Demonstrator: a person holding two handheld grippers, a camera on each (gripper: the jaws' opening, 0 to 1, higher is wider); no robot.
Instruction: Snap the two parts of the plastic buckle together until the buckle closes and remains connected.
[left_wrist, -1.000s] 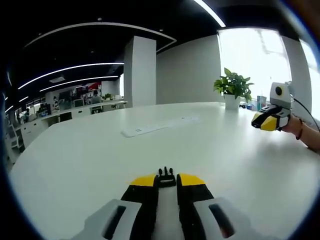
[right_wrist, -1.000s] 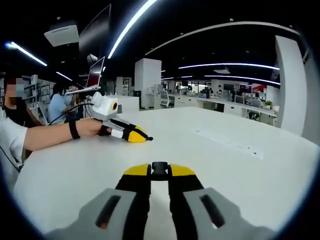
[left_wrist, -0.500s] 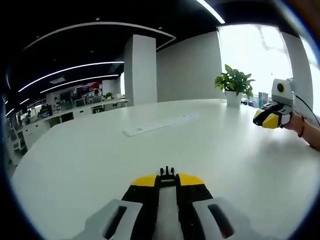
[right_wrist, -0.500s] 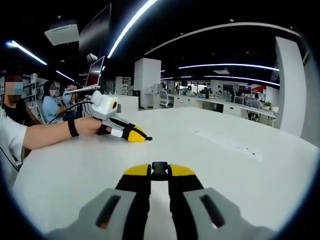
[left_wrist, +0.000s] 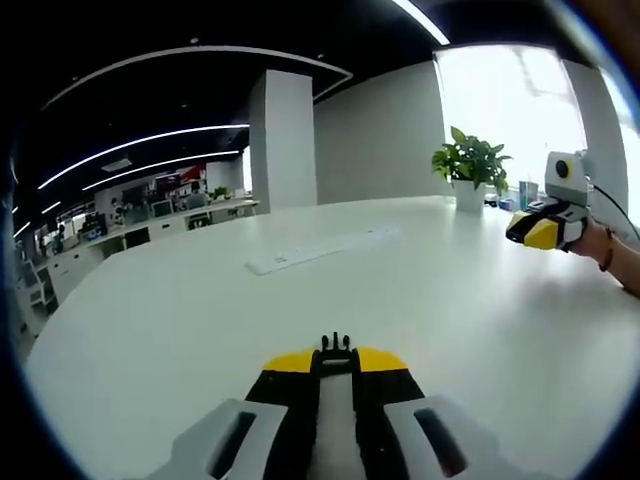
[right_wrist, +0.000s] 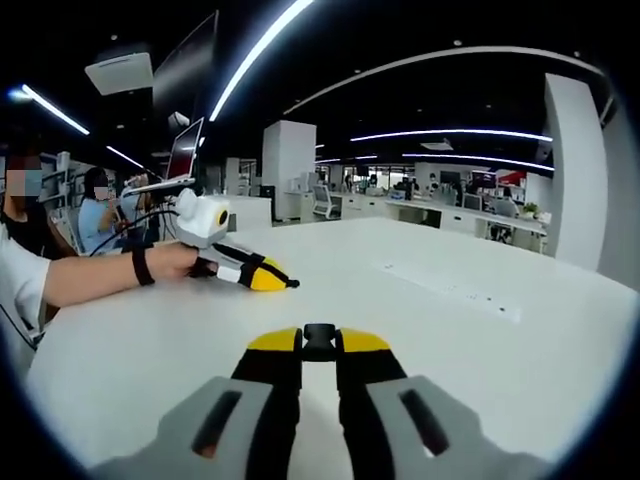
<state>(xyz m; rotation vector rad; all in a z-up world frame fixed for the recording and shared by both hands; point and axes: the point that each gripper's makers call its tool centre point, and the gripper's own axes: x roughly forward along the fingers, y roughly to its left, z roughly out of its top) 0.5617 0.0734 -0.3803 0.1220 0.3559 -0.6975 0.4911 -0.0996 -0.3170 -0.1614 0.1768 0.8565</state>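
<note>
While I hold both halves apart: each gripper carries one black buckle piece, raised over the white table (left_wrist: 180, 300), so I can line them up before pressing.
Left gripper (left_wrist: 335, 362): jaws clamped on the pronged buckle half (left_wrist: 335, 345), at the bottom centre of the left gripper view, prongs pointing forward so they can enter the socket.
Right gripper (right_wrist: 319, 354): jaws pinched on the socket buckle half (right_wrist: 319, 338), at the bottom centre of the right gripper view, its open end facing away from me.
Across the views: my right gripper shows at the right edge of the left gripper view, and my left gripper sits left of centre in the right gripper view, well apart from its partner.
Change from earlier: in the left gripper view the right gripper has drifted slightly up and rightward; in the right gripper view the left one sits a little lower and further left.
Judgement: halves not yet joined; they need turning to face each other.
</note>
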